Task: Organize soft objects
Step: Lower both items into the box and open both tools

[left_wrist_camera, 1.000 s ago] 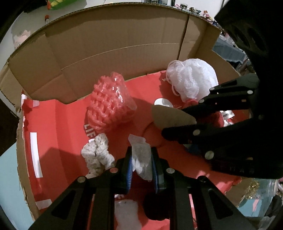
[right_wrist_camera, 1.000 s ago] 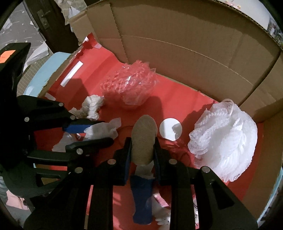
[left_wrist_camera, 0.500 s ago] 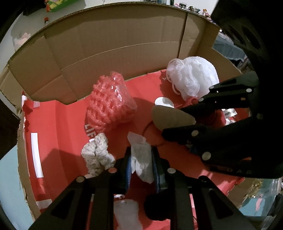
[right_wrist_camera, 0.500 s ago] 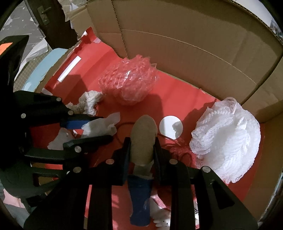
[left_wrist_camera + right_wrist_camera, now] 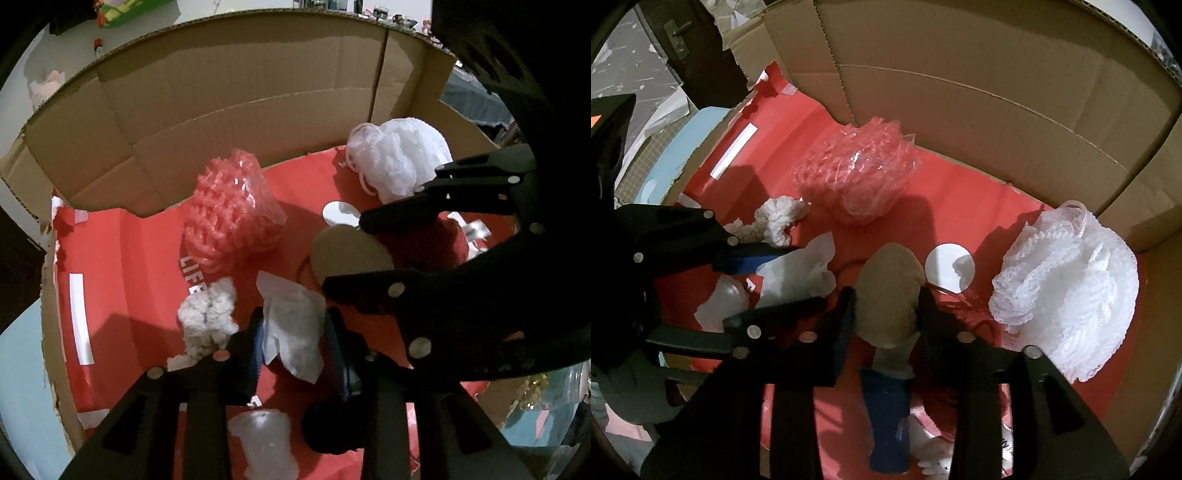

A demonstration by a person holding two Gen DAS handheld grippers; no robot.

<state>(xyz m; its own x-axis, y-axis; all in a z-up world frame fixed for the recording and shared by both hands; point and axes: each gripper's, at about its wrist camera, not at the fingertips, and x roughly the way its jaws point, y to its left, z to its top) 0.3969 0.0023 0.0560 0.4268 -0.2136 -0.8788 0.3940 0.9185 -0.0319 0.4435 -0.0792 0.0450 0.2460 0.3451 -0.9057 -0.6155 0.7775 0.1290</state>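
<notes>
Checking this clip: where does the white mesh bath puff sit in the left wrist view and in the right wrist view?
Left wrist view: the white mesh bath puff lies upper right, against the cardboard wall, just above the right gripper's arm.
Right wrist view: it fills the right side, on the red floor of the box.
Shared landmark: the white round sticker just left of the puff.

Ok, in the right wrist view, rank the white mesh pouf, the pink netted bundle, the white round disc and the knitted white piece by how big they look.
1. White mesh pouf, largest.
2. Pink netted bundle; it lies farther back, so this gap is unsure.
3. Knitted white piece and white round disc look alike; I won't rank them.
</notes>
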